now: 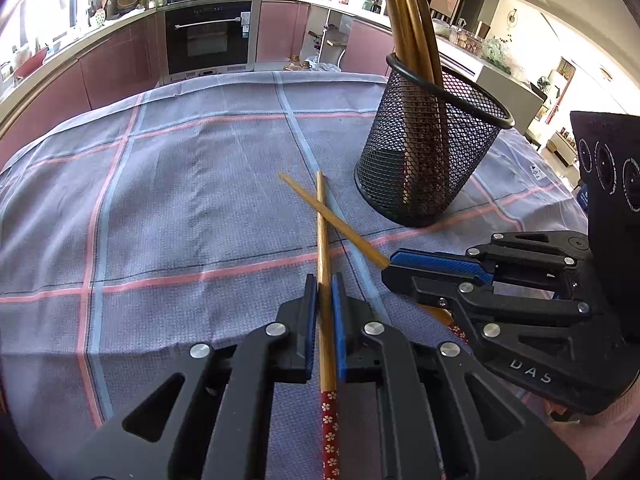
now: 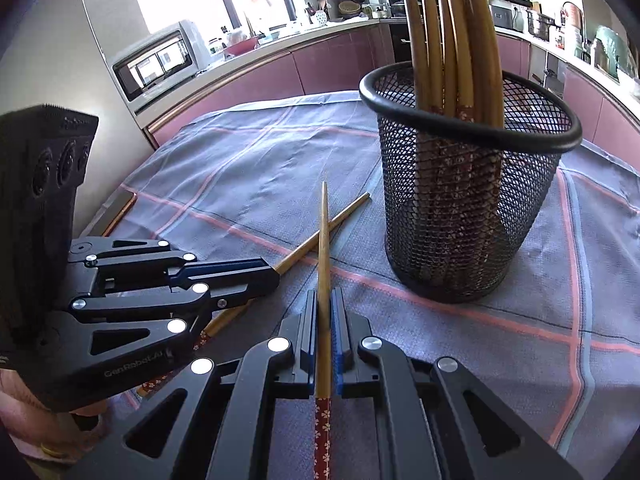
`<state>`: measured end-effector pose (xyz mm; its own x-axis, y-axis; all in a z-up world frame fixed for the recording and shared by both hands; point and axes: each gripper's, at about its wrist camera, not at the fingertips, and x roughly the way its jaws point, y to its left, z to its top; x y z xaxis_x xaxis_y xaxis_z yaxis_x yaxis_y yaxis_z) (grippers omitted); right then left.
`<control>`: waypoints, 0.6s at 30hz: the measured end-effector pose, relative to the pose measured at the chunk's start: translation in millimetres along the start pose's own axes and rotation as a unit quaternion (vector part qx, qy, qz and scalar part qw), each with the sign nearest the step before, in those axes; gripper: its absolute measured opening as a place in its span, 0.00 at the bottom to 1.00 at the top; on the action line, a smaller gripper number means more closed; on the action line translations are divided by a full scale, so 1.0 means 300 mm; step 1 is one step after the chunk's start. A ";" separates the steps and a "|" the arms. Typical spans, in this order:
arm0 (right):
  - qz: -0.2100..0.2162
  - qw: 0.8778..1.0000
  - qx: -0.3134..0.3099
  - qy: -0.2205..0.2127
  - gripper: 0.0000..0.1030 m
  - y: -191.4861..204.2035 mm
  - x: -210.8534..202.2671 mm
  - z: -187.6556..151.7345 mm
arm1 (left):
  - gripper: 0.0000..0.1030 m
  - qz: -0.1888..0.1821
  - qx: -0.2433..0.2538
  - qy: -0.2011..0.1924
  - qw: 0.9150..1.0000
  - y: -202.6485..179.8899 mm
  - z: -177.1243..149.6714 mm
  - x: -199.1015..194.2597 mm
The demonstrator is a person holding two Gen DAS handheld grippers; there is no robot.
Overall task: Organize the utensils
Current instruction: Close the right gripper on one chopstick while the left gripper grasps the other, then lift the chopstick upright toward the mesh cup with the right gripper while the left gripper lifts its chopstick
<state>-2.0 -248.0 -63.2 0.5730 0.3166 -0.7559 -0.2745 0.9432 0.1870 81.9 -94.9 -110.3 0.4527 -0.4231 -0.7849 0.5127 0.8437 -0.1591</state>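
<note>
Your left gripper (image 1: 324,280) fills the bottom centre of the left wrist view, its jaws pinching a chopstick (image 1: 322,232) that runs straight up the frame from the red flowered end at the bottom edge to its tip at centre. Your right gripper (image 1: 394,264) comes in from the lower right of that view, jaws pressed on a second chopstick (image 1: 316,204) that slants up to the left. The two sticks cross at mid-frame, just ahead of your left gripper's fingertips.

In the right wrist view the picture is mirrored: your right gripper (image 2: 325,300) sits bottom centre, clamped on its chopstick (image 2: 323,240), which points up the frame. Your left gripper (image 2: 276,276) reaches in from the left, closed on the other stick (image 2: 340,216), which angles up to the right. Again they cross near the centre.

Both sticks lie low over a grey checked cloth (image 1: 180,200) with pink and blue lines; you cannot tell whether their tips touch it.

A black mesh cup (image 1: 424,160) stands upright on the cloth in the upper right of the left wrist view, and right of centre in the other (image 2: 460,220). It holds several more chopsticks (image 2: 452,40), tips up and leaning. The cup stands near the crossed sticks, apart from them.
</note>
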 end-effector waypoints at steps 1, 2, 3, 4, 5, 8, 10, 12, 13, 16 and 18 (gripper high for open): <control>-0.002 1.000 -0.002 0.000 0.06 0.001 0.002 0.000 | 0.09 0.001 0.001 0.001 1.000 0.001 0.002 0.003; -0.004 1.000 -0.004 0.000 0.06 0.004 0.002 0.001 | 0.10 0.001 0.001 0.002 1.000 0.002 0.006 0.008; -0.006 1.000 -0.007 0.000 0.06 0.007 0.002 0.001 | 0.10 0.001 0.002 0.002 1.000 0.003 0.010 0.011; -0.007 1.000 -0.008 0.000 0.06 0.009 0.003 0.000 | 0.10 0.002 0.004 0.002 1.000 0.001 0.013 0.014; -0.006 1.000 -0.008 0.000 0.06 0.005 0.006 0.000 | 0.10 0.004 0.005 0.001 1.000 0.000 0.014 0.016; -0.002 1.000 -0.003 -0.001 0.06 -0.002 0.007 0.000 | 0.08 0.007 0.006 -0.001 1.000 -0.005 0.019 0.020; -0.002 1.000 -0.002 -0.003 0.05 -0.007 0.004 -0.001 | 0.08 0.010 0.006 -0.003 1.000 -0.010 0.017 0.020; -0.003 1.000 -0.001 -0.007 0.05 -0.008 -0.002 -0.002 | 0.08 0.009 0.006 -0.004 1.000 -0.012 0.015 0.018; -0.001 1.000 0.000 -0.009 0.05 -0.013 -0.009 -0.002 | 0.07 0.007 0.005 -0.004 1.000 -0.012 0.013 0.015; 0.002 1.000 0.001 -0.016 0.05 -0.016 -0.026 -0.003 | 0.07 0.007 0.006 -0.008 1.000 -0.015 0.012 0.003; 0.004 1.000 0.000 -0.020 0.05 -0.015 -0.035 -0.002 | 0.07 0.005 0.006 -0.012 1.000 -0.016 0.010 -0.006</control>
<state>-7.2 -255.5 -56.5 0.6016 0.3282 -0.7283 -0.2786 0.9407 0.1937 80.8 -99.4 -106.3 0.4742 -0.4230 -0.7721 0.5167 0.8438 -0.1449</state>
